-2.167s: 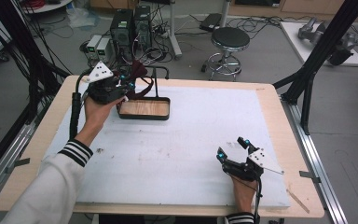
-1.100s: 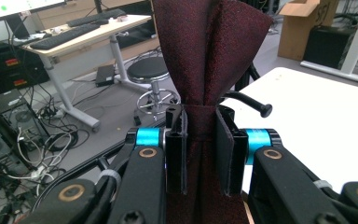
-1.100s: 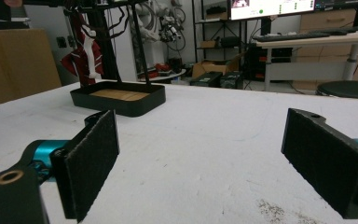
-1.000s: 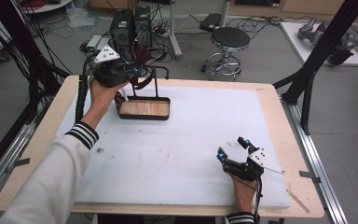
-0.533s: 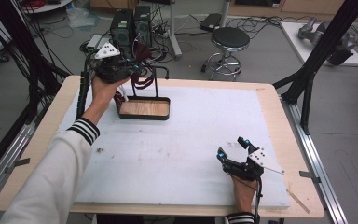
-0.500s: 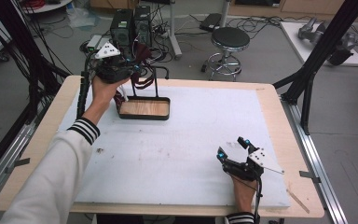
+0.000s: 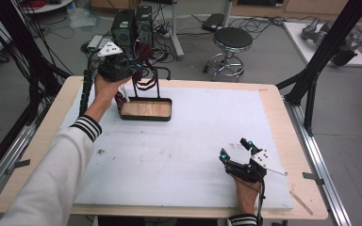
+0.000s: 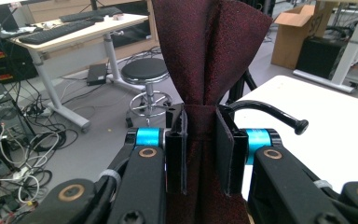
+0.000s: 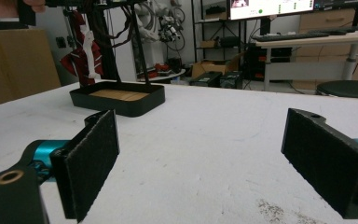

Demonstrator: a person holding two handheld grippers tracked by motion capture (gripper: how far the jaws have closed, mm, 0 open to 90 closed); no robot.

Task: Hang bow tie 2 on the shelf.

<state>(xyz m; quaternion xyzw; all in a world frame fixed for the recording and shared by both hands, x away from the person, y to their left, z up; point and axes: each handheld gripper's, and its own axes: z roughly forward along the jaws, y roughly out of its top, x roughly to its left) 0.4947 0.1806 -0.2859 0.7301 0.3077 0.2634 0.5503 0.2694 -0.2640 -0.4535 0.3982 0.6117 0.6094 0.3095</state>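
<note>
A dark red tie (image 8: 214,46) is pinched between the pads of my left gripper (image 8: 204,154), which is shut on it. In the high view that gripper (image 7: 136,68) is raised at the top of a black wire stand (image 7: 162,71) near the table's far left. The tie (image 7: 146,84) hangs down among the stand's bars. The stand rises from a black tray with a wooden floor (image 7: 146,109). A curved black hook (image 8: 270,112) of the stand ends just right of my jaws. My right gripper (image 7: 235,148) rests near the front right, open with nothing between its pads (image 9: 91,158).
The white table top (image 7: 188,136) spreads between the two hands. Red cloth with a white tag (image 9: 81,51) hangs on the stand above the tray (image 9: 119,100). Beyond the far edge stand a stool (image 7: 233,40), computer cases (image 7: 132,23) and cables. Black frame posts (image 7: 320,61) flank the table.
My left gripper has lifted with the tie and moved slightly away toward the top of the stand, then nearly settled. The right gripper has not moved.
</note>
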